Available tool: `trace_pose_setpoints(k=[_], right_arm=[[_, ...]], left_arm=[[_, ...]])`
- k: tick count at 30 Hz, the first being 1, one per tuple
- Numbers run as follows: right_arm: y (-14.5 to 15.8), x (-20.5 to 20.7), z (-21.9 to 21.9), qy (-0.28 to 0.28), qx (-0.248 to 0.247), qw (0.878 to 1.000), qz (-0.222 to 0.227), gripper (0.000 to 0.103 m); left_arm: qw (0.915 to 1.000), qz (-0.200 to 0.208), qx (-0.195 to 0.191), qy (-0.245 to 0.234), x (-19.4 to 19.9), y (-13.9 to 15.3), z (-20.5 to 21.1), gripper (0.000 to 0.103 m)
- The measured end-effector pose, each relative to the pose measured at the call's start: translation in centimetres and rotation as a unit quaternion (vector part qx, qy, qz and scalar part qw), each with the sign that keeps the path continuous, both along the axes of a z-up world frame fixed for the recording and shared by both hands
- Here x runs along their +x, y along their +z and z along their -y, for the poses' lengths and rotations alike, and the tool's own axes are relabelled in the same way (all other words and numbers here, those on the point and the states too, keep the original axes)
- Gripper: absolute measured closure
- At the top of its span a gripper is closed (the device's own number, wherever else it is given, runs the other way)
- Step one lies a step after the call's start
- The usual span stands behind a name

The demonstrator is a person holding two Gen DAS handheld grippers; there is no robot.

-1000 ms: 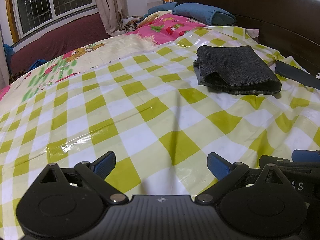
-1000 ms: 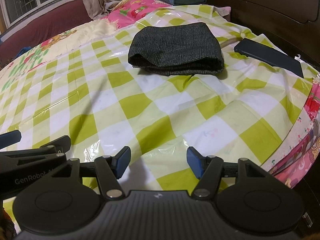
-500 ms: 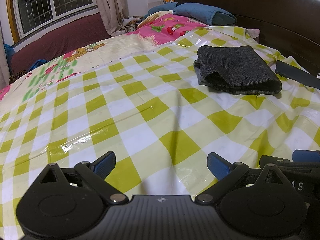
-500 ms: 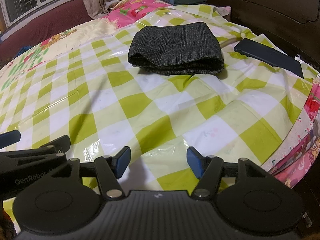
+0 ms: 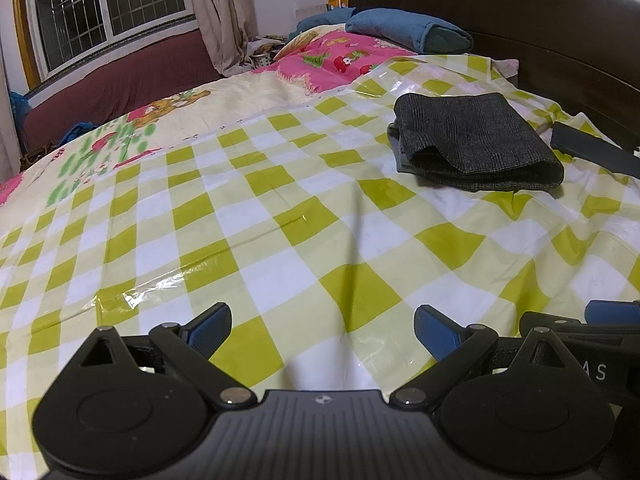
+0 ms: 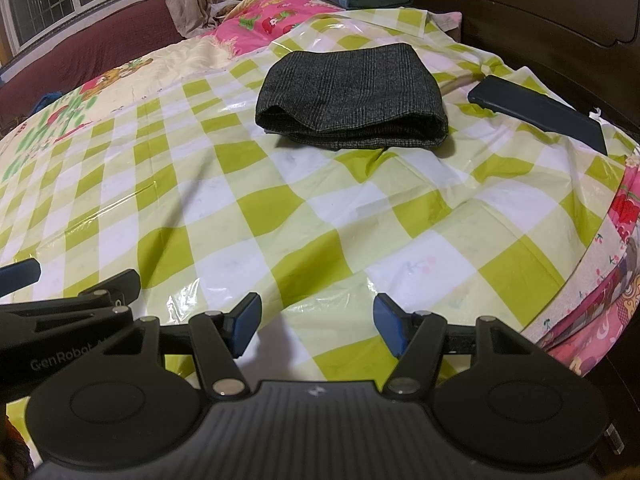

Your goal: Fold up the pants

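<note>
The dark grey pants (image 5: pixel 476 140) lie folded into a compact rectangle on the green-and-white checked plastic sheet (image 5: pixel 280 220), far right in the left wrist view and centre-far in the right wrist view (image 6: pixel 352 96). My left gripper (image 5: pixel 322 330) is open and empty, low over the sheet, well short of the pants. My right gripper (image 6: pixel 316 322) is open and empty too, near the sheet's front edge. The two grippers sit side by side; each shows at the edge of the other's view.
A dark flat rectangular object (image 6: pixel 540 110) lies right of the pants near the dark wooden headboard (image 6: pixel 540 12). Blue pillows (image 5: pixel 404 32) and a pink cartoon blanket (image 5: pixel 336 60) lie beyond. The bed edge drops off at right (image 6: pixel 600 280).
</note>
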State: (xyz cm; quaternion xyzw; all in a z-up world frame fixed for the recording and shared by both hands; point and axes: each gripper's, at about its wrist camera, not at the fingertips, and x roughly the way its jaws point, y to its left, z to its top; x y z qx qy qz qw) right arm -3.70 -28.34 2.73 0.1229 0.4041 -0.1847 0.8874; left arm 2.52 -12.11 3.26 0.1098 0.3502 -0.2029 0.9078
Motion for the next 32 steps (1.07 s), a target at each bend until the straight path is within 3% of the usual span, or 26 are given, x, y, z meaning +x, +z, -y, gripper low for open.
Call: trace_pose_setpoints(k=[32], right_arm=[[-0.3, 0.0, 0.1, 0.000, 0.001, 1.000, -0.001, 0.039]], left_arm=[[0.9998, 0.015, 0.014, 0.002, -0.4, 0.3, 0.4, 0.000]])
